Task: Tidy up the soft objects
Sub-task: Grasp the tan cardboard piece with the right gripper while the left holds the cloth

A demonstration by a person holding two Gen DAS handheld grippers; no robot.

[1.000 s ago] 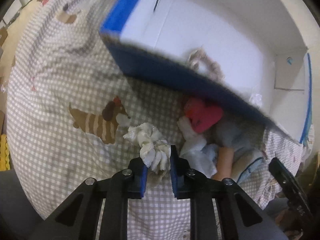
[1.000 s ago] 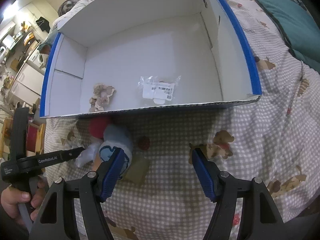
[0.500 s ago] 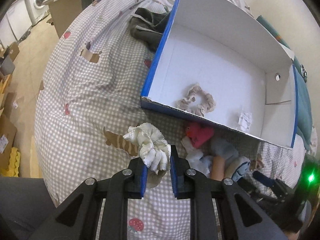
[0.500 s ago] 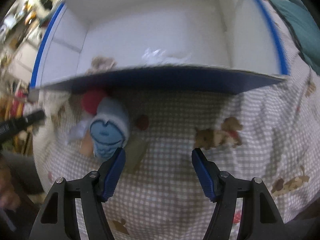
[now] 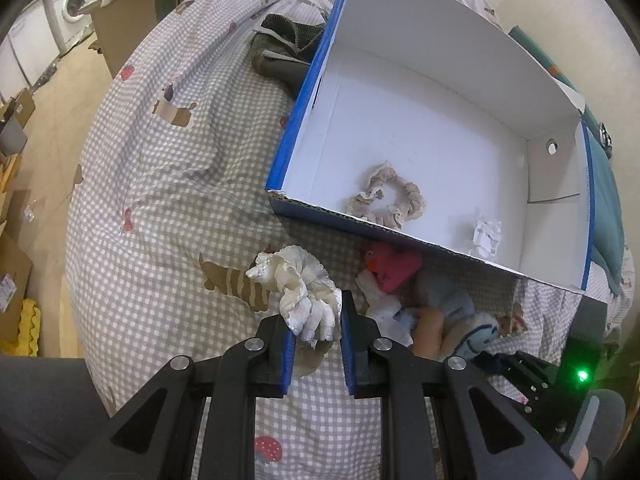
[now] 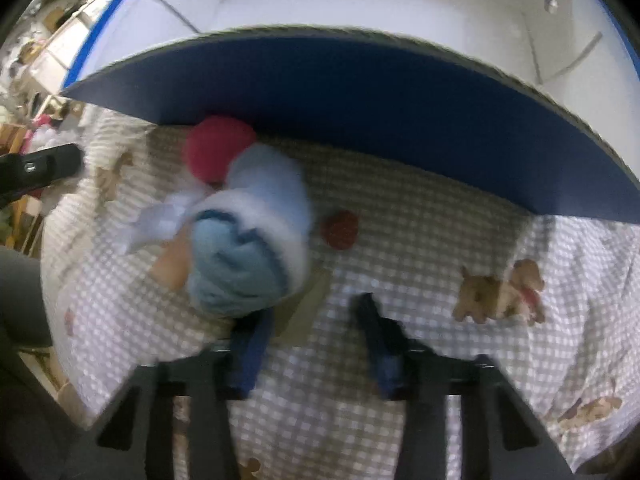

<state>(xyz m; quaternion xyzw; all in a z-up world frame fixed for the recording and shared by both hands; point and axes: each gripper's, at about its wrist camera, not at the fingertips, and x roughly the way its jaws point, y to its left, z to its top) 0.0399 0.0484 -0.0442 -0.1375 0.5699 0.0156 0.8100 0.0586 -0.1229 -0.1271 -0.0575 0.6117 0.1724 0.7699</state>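
Note:
My left gripper point(image 5: 314, 320) is shut on a white frilly scrunchie point(image 5: 300, 284), held just above the checked bedcover point(image 5: 168, 200). Ahead stands a white box with blue walls point(image 5: 304, 92); a beige scrunchie point(image 5: 386, 200) and a crumpled wrapper point(image 5: 486, 236) lie inside. Against its near wall lie a red heart plush point(image 5: 394, 266) and a light blue plush piece point(image 5: 452, 300) with white cloth. My right gripper point(image 6: 314, 320) hangs low over the cover, its jaws closing with only cover between them. The blue plush piece point(image 6: 248, 248) sits just beyond its left finger point(image 6: 256, 344).
A dark garment point(image 5: 284, 56) lies by the box's far left corner. A teal pillow point(image 5: 608, 216) lies right of the box. The bed drops off on the left to a floor with cardboard boxes point(image 5: 16, 264). The box's blue wall point(image 6: 360, 92) rises close ahead of my right gripper.
The left gripper rose with the white scrunchie, so more of the box shows. The right gripper sank closer to the blue plush piece and its jaws narrowed.

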